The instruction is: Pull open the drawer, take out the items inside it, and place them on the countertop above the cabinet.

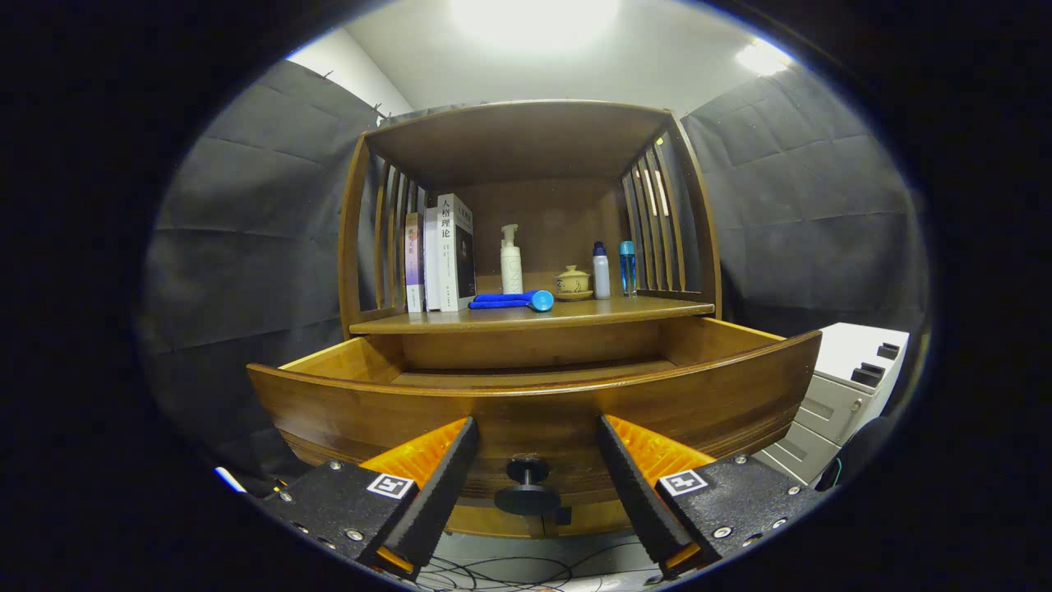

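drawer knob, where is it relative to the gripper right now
In the gripper view, the drawer knob sits low on the front of the pulled-out drawer, centred in the gap of the open gripper, neither finger touching it.

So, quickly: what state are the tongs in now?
Tongs: open, holding nothing, fingers either side of the drawer knob, not pressing on it.

The wooden countertop (pixel 526 316) above the open drawer carries upright books (pixel 440 255) at one end, a blue roll (pixel 514 301) lying flat, a pump bottle (pixel 511 261), a lidded cup (pixel 573 283) and two small bottles (pixel 614 270).

The gripper (pixel 534 440) is spread wide before the drawer knob.
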Tool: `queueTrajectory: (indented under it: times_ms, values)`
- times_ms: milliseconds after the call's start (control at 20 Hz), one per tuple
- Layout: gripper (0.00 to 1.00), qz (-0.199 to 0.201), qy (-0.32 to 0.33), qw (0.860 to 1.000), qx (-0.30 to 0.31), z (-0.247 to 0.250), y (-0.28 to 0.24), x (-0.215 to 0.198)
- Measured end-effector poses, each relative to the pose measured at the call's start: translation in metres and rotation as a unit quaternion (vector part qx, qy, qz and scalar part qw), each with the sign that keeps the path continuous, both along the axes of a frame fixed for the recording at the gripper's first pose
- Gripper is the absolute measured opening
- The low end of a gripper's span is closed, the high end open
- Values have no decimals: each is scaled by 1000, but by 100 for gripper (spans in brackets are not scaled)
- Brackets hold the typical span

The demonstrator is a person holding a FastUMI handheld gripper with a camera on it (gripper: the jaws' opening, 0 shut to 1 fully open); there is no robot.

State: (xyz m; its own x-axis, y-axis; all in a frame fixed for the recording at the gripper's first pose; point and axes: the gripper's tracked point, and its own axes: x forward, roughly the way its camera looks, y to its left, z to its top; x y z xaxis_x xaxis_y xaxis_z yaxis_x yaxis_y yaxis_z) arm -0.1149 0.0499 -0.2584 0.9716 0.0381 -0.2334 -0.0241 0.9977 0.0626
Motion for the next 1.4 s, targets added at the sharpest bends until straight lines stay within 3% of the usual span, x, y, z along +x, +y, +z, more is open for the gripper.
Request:
queueTrajectory:
  times_ms: [1400]
  values:
    - [93, -1, -4, 1000, -12, -20, 5, 145]
